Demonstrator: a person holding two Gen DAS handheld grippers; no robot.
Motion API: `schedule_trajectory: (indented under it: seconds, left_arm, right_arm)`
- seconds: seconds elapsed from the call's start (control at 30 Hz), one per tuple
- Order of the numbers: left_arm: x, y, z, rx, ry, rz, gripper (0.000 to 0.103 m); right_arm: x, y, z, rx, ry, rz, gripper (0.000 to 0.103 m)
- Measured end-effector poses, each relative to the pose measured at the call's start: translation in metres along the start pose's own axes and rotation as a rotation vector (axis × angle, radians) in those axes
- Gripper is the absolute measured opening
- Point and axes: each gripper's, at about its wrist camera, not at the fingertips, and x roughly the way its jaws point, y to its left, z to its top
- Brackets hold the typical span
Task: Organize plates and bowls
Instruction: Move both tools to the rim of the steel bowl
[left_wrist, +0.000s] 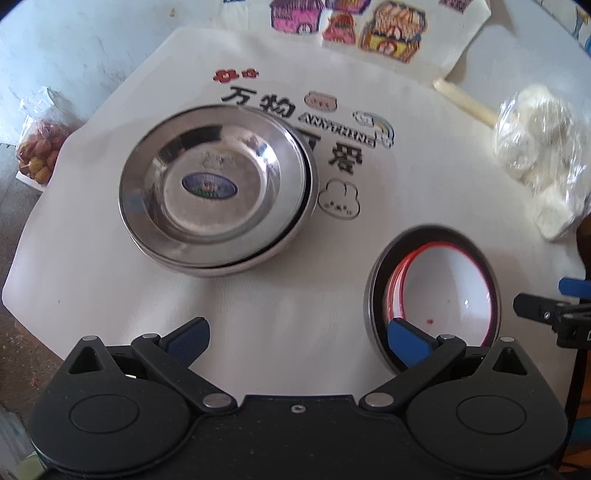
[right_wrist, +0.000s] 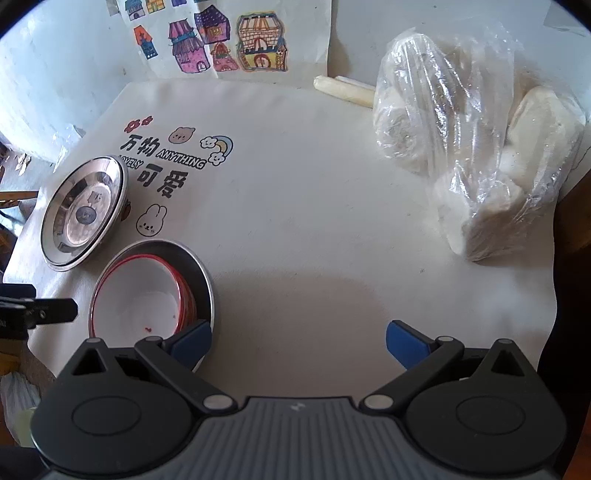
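A stack of steel plates (left_wrist: 218, 188) rests on the white mat, seen too in the right wrist view as steel plates (right_wrist: 83, 210) at the left. To their right stands a steel bowl (left_wrist: 373, 295) with red-rimmed white bowls (left_wrist: 454, 288) nested inside; the right wrist view shows the same steel bowl (right_wrist: 205, 280) and white bowls (right_wrist: 140, 295). My left gripper (left_wrist: 297, 338) hangs open over bare mat, its right pad over the bowl's near rim. My right gripper (right_wrist: 299, 338) is open over bare mat, its left pad by the bowl's rim. Nothing sits between either pair of pads.
A clear bag of white buns (right_wrist: 480, 147) lies at the right, with a pale stick (right_wrist: 343, 90) behind it. Coloured house drawings (right_wrist: 221, 40) lie at the far edge. A bag of reddish nuts (left_wrist: 40, 147) sits left of the mat. The mat (right_wrist: 332, 221) covers the table.
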Motion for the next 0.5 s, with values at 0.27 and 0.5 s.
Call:
schedule_trajectory:
  seconds: [0.27, 0.5]
  left_arm:
    - [0.01, -0.01, 0.001, 0.062, 0.027, 0.021, 0.102]
    - [0.015, -0.014, 0.001, 0.078, 0.04, 0.032, 0.102]
  right_arm:
    - [0.006, 0.006, -0.002, -0.03, 0.019, 0.0, 0.103]
    - [0.01, 0.01, -0.003, -0.044, 0.025, -0.014, 0.103]
